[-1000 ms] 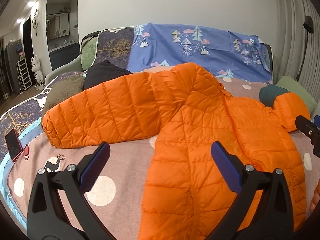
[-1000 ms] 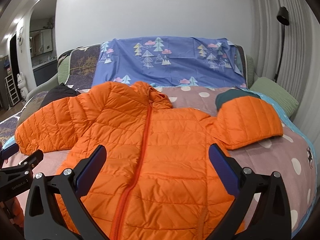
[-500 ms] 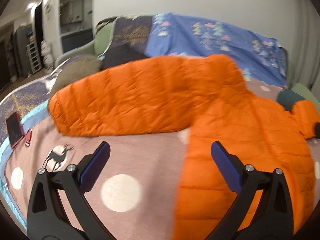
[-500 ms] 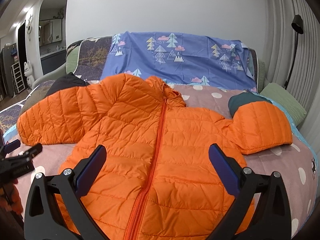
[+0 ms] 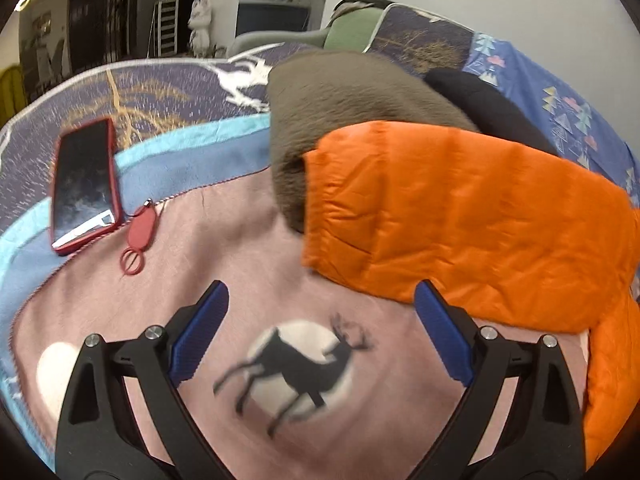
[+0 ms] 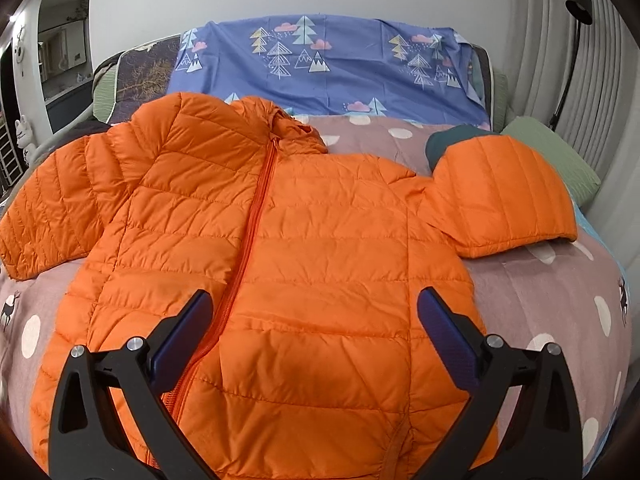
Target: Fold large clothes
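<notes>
Your orange puffer jacket point(image 6: 304, 240) lies spread front-up on the bed point(image 6: 532, 292), zipped, its collar toward the blue tree-print sheet point(image 6: 332, 64) at the far end. The one sleeve point(image 5: 460, 216) stretches out flat over the pink blanket point(image 5: 248, 264), its cuff end resting against a brown cushion point(image 5: 340, 92). The other sleeve point(image 6: 504, 196) is bent back on itself near a green pillow point(image 6: 560, 160).

Your left tongs point(image 5: 320, 324) hover over the pink blanket just short of the stretched sleeve's cuff. Their jaws stand wide and are closing a little; nothing is between them but the deer print point(image 5: 296, 364) on the blanket below. The right-hand blue pad point(image 5: 440, 336) sits just beside the sleeve's lower edge; whether it touches is unclear through the blur.

Your right tongs point(image 6: 312, 336) hang over the lower front of the jacket, jaws wide apart and gripping nothing, the zipper point(image 6: 248, 240) running just inside the left-hand pad.

A red-cased phone point(image 5: 84, 184) and a red keyring tag point(image 5: 140, 236) lie on the bed's edge, well apart from the sleeve.
</notes>
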Motion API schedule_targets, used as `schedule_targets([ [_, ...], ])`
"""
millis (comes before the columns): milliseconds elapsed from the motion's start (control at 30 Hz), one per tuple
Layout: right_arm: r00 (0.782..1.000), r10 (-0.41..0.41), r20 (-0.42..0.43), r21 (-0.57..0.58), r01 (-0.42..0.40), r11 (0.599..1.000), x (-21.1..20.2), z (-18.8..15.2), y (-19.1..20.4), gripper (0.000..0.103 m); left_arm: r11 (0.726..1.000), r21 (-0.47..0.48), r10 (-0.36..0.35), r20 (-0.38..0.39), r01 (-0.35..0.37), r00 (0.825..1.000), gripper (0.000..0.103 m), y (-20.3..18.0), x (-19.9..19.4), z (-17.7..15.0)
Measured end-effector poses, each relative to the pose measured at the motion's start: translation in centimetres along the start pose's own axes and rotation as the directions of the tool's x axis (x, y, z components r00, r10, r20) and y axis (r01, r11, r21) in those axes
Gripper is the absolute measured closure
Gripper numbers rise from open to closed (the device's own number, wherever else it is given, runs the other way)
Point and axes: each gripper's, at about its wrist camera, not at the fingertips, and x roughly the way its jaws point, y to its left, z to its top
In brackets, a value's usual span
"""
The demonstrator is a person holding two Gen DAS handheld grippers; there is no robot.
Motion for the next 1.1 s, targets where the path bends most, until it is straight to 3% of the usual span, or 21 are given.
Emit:
schedule_targets([
  [233, 1.000, -0.015, -0.023, -0.022, 0.014, 1.000, 0.3, -0.1, 0.9, 0.001, 0.999, 0.039, -0.033, -0.020, 0.034, 0.999, 0.010, 0.4, 4.8, 2.2],
  [300, 0.999, -0.019, -0.029, -0.012, 0.019, 1.000, 0.4, -0.1, 0.8, 0.001, 0.997, 0.047, -0.062, -0.041, 0.064, 0.997, 0.040, 0.0, 5.6, 2.2],
  [333, 0.999, -0.023, -0.031, -0.006, 0.023, 1.000, 0.4, -0.1, 0.7, 0.001, 0.994, 0.050, -0.092, -0.059, 0.095, 0.994, 0.073, -0.1, 6.0, 2.2],
  [367, 0.999, -0.025, -0.033, -0.002, 0.025, 1.000, 0.4, -0.1, 0.7, 0.001, 0.992, 0.048, -0.114, -0.082, 0.118, 0.990, 0.093, -0.4, 6.1, 2.2],
  [500, 0.999, -0.029, -0.026, 0.013, 0.029, 0.999, 0.1, -0.1, 0.3, 0.001, 0.986, 0.075, -0.152, 0.002, 0.151, 0.988, 0.100, -1.4, 2.6, 2.5],
  [567, 0.999, -0.029, -0.023, 0.016, 0.030, 0.999, 0.1, -0.1, 0.0, 0.001, 0.974, 0.111, -0.206, 0.060, 0.198, 0.977, 0.101, -2.6, -0.7, 3.0],
  [633, 0.999, -0.025, -0.021, 0.020, 0.025, 0.999, 0.0, -0.2, -0.2, 0.001, 0.952, 0.161, -0.280, 0.106, 0.262, 0.954, 0.101, -4.6, -4.4, 3.7],
  [767, 1.000, 0.007, -0.011, 0.054, -0.006, 0.999, -0.1, -0.4, -0.9, 0.001, 0.850, 0.375, -0.452, 0.156, 0.371, 0.878, 0.101, -11.9, -12.9, 4.4],
  [833, 1.000, 0.024, -0.004, 0.066, -0.024, 0.998, -0.4, -0.6, -1.2, 0.001, 0.785, 0.469, -0.519, 0.143, 0.404, 0.843, 0.101, -16.4, -16.1, 4.2],
  [900, 0.999, 0.033, 0.004, 0.075, -0.033, 0.997, -0.7, -0.8, -1.7, 0.001, 0.699, 0.565, -0.588, 0.107, 0.438, 0.801, 0.101, -22.1, -19.1, 3.7],
  [933, 0.999, 0.039, 0.008, 0.083, -0.039, 0.996, -0.8, -0.9, -2.0, 0.001, 0.670, 0.594, -0.606, 0.092, 0.445, 0.791, 0.101, -24.2, -20.1, 3.2],
  [1100, 0.999, 0.035, 0.041, 0.127, -0.040, 0.991, -2.1, -1.7, -4.7, 0.001, 0.472, 0.763, -0.674, -0.011, 0.442, 0.739, 0.100, -38.3, -23.3, -0.5],
])
